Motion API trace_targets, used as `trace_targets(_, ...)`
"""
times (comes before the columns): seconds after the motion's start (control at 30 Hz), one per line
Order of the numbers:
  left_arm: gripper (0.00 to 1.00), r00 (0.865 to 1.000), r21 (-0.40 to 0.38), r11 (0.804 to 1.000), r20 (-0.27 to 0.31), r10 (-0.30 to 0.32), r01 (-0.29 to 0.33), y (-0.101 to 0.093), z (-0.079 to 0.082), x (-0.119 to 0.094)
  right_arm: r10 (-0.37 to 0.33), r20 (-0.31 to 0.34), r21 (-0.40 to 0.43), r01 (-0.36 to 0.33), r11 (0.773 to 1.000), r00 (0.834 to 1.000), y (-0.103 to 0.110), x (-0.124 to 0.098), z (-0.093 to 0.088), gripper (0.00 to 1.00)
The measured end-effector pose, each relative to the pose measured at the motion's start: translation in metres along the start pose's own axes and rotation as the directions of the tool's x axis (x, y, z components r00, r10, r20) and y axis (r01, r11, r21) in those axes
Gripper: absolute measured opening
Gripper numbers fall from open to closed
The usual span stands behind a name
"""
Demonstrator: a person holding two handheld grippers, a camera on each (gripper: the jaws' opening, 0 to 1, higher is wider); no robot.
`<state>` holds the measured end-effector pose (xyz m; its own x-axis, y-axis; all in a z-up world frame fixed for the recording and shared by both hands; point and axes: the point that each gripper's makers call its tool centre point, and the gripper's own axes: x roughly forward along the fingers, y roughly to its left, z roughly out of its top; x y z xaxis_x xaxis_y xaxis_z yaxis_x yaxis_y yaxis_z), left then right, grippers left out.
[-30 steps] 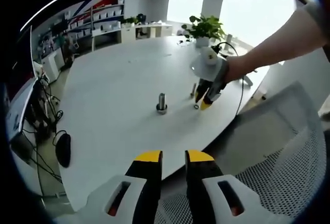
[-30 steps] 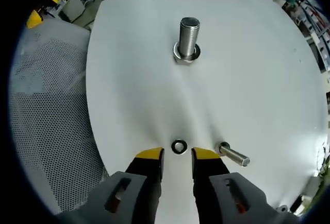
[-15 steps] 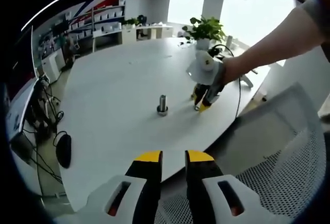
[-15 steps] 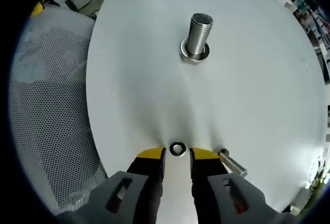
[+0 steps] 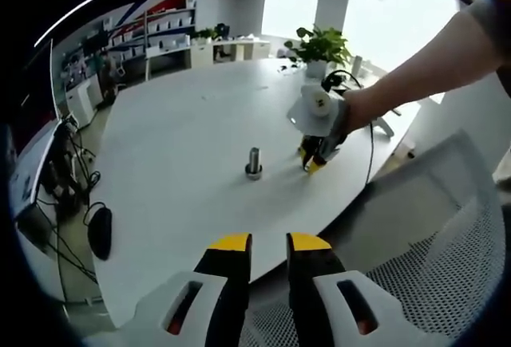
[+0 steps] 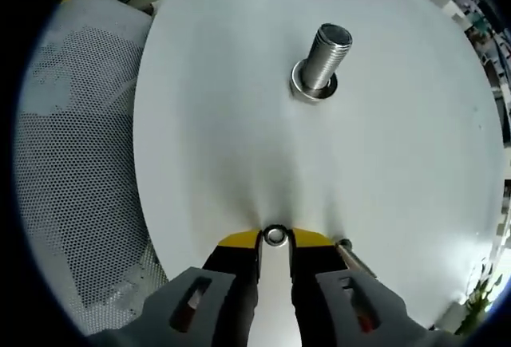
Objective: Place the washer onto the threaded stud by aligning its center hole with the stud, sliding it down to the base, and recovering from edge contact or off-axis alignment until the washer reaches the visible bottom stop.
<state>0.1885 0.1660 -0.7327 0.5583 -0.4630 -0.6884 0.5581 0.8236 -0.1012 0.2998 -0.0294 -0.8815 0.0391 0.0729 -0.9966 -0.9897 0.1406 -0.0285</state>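
You are looking at one white desk [image 6: 207, 108] carrying one upright threaded stud [image 6: 322, 62], one small washer [image 6: 275, 235] and one loose bolt [image 6: 349, 253] lying beside it. You are holding two grippers, the left gripper [image 5: 269, 245] and the right gripper [image 6: 275, 239], each showing two yellow-tipped jaws. One potted plant [image 5: 318, 45], one mesh chair [image 5: 415, 235] and one computer mouse [image 5: 100, 232] are sitting around the desk.

Daylight enters through blown-out windows [image 5: 375, 0] far ahead of the left gripper [image 5: 269, 243], leaving that glass without detail and the white table [image 5: 184, 132] evenly bright. Ahead of the right gripper [image 6: 275, 238] the table shows soft grey shading and no hard shadows. Both views are sharp centrally, with strong fisheye bending towards the edges.
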Motion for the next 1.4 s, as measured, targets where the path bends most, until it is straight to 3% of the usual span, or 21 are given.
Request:
trace_targets(0.7, 0.15, 1.000, -0.005, 1.000, 0.002, 0.010, -0.010, 0.003, 0.000, 0.000, -0.021, 0.066, 0.064, 0.017, 0.998, 0.998, 0.000, -0.001, 0.000, 0.14)
trace_targets(0.8, 0.15, 1.000, -0.003, 1.000, -0.003, 0.008, -0.008, 0.002, -0.001, 0.000, -0.018, 0.105, 0.125, 0.004, 0.992, 0.994, -0.001, -0.002, 0.000, 0.14)
trace_targets(0.93, 0.14, 1.000, -0.003, 1.000, -0.001, 0.006, -0.006, 0.002, 0.000, 0.000, -0.016, 0.131, 0.146, -0.004, 0.989, 0.991, -0.002, -0.003, 0.000, 0.13)
trace_targets(1.1, 0.14, 1.000, -0.002, 1.000, 0.000, 0.002, -0.002, 0.002, 0.000, -0.001, -0.011, 0.124, 0.159, -0.009, 0.987, 0.992, 0.000, -0.003, 0.000, 0.13)
trace_targets(1.4, 0.14, 1.000, -0.005, 1.000, 0.009, -0.002, 0.002, 0.001, 0.001, 0.000, -0.038, 0.173, 0.189, 0.005, 0.982, 0.984, -0.007, -0.024, -0.010, 0.13)
